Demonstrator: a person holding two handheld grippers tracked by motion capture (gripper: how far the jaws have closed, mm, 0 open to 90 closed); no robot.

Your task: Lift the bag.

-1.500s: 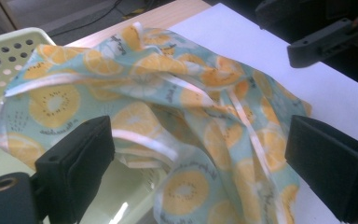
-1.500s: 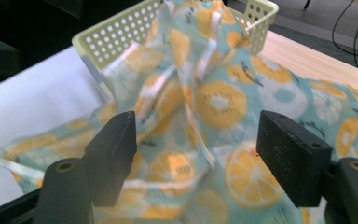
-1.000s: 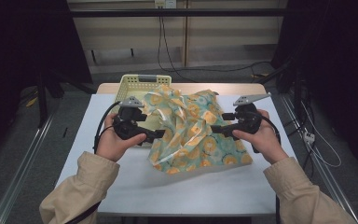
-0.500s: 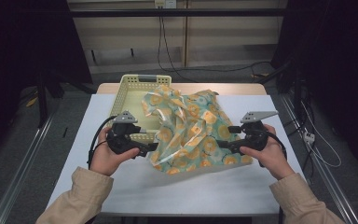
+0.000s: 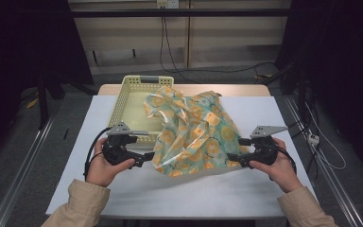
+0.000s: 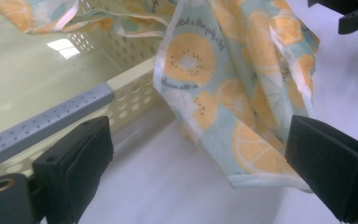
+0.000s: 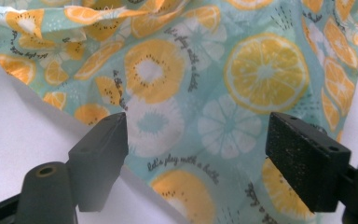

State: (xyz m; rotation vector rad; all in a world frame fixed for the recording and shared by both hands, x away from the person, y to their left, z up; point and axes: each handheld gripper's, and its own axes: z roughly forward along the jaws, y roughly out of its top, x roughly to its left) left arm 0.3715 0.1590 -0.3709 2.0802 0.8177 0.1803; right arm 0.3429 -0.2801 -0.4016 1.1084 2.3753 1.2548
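- High view: your left gripper (image 5: 147,156) and right gripper (image 5: 230,160) sit at either lower edge of the crumpled teal cloth with orange citrus print (image 5: 194,132).
- Both sets of jaws gape wide; neither grips the cloth, which lies between the pads.
- The cloth rests on the white table (image 5: 194,194), partly draped over the pale yellow perforated plastic basket (image 5: 123,101).
- Grey floor and dark curtains surround the table.
- Your hands hold both grippers low, pointed inward.
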